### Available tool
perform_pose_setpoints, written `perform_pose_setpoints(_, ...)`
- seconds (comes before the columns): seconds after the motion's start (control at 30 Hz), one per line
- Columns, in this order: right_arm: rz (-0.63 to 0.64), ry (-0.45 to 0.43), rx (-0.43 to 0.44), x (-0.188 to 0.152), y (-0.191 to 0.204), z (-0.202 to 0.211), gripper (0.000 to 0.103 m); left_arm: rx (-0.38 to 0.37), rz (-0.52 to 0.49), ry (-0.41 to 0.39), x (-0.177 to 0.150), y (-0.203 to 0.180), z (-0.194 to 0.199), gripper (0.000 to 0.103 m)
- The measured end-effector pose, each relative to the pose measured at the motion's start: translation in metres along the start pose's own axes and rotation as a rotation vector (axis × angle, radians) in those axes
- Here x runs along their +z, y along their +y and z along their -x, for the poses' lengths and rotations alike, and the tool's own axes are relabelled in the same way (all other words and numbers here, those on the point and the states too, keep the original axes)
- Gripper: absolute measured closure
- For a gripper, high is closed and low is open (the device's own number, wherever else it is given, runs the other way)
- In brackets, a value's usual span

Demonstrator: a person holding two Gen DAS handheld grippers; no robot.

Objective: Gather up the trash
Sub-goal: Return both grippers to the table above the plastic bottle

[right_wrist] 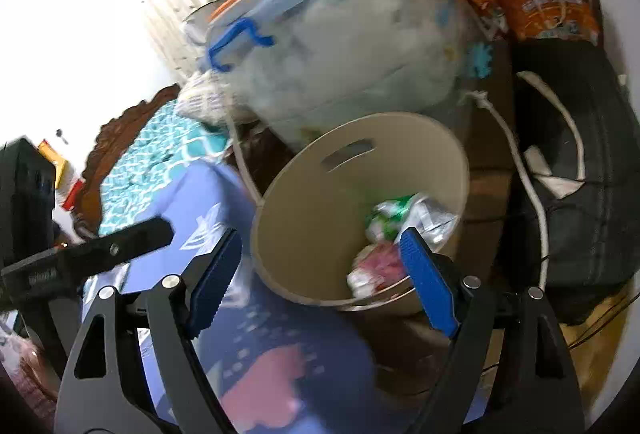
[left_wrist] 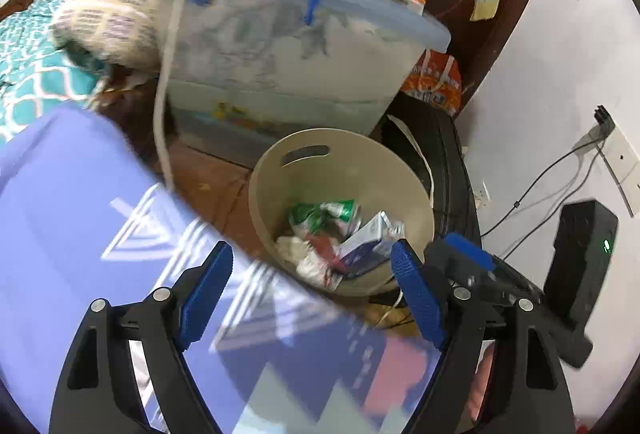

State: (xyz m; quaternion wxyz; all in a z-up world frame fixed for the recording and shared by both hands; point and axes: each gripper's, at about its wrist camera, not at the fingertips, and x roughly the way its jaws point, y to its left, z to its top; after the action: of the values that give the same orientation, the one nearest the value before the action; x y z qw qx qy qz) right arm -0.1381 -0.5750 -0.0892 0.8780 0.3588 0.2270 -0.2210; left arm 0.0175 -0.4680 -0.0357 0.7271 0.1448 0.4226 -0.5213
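Note:
A beige round bin stands on the floor and holds trash: a green wrapper, a blue and white carton and crumpled white paper. It also shows in the right wrist view, with the green wrapper and red and white scraps inside. My left gripper is open and empty, above the bin's near rim. My right gripper is open and empty, just over the bin's near rim. The other gripper shows at the right edge of the left wrist view.
A purple printed surface lies at the lower left, next to the bin. Clear storage boxes with a blue handle stand behind the bin. A black bag with a white cord and an orange bag are on the right. A white wall has a socket and cables.

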Motion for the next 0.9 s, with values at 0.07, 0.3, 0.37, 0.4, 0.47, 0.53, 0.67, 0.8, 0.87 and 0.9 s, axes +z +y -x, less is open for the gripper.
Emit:
perform_pose_setpoints(0.07,0.001,0.015,0.037,-0.010,0.016,-0.001,0.022,0.028,0.025,-0.016,-0.020,0.014,0.018,0.026)
perform_pose_setpoints(0.3,0.045,0.105,0.166,-0.049,0.084,-0.012,0.022,0.294,0.141,-0.086,-0.111,0.083,0.098,0.026)
perform_pose_setpoints(0.37,0.087,0.138,0.193,-0.065,0.109,-0.015,0.022,0.375,0.202,-0.098,-0.136,0.105,0.122,0.026)
perform_pose_setpoints(0.4,0.109,0.153,0.204,-0.074,0.121,-0.018,0.022,0.408,0.224,-0.102,-0.146,0.114,0.131,0.026)
perform_pose_setpoints(0.47,0.152,0.185,0.226,-0.090,0.147,-0.024,0.023,0.471,0.269,-0.112,-0.166,0.131,0.151,0.026)
perform_pose_setpoints(0.53,0.190,0.218,0.248,-0.106,0.171,-0.031,0.023,0.530,0.316,-0.122,-0.187,0.147,0.172,0.026)
perform_pose_setpoints(0.67,0.256,0.270,0.281,-0.132,0.216,-0.044,0.024,0.606,0.366,-0.136,-0.219,0.173,0.208,0.026)
perform_pose_setpoints(0.8,0.302,0.309,0.303,-0.153,0.252,-0.058,0.026,0.653,0.402,-0.145,-0.243,0.192,0.228,0.026)
perform_pose_setpoints(0.87,0.318,0.343,0.318,-0.165,0.270,-0.067,0.026,0.674,0.422,-0.150,-0.253,0.200,0.236,0.026)
perform_pose_setpoints(0.9,0.326,0.353,0.322,-0.168,0.275,-0.071,0.026,0.682,0.430,-0.151,-0.257,0.203,0.238,0.026)
